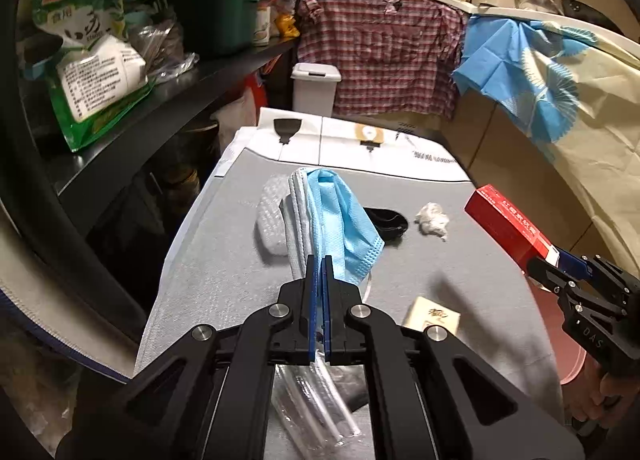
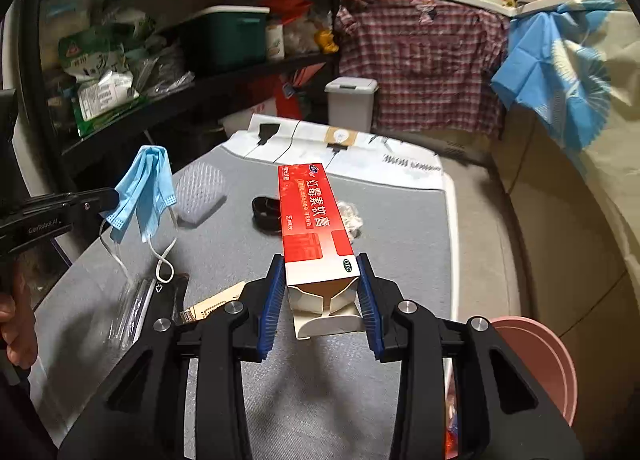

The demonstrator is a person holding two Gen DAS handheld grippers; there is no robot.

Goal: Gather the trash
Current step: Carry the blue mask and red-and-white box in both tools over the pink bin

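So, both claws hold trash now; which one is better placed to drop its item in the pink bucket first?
Right, probably. The right claw holds the red box, and the pink bucket sits just beside it on its right. The left claw, pinching the blue mask, is farther across the table.

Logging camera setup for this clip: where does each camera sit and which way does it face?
Left wrist: on the left claw, facing across the grey table; claw shut on a blue mask; right claw at the frame's right.
Right wrist: on the right claw, same heading; shut on a red box; left claw and hand at left.
Shared: mask, box, table, white bin.
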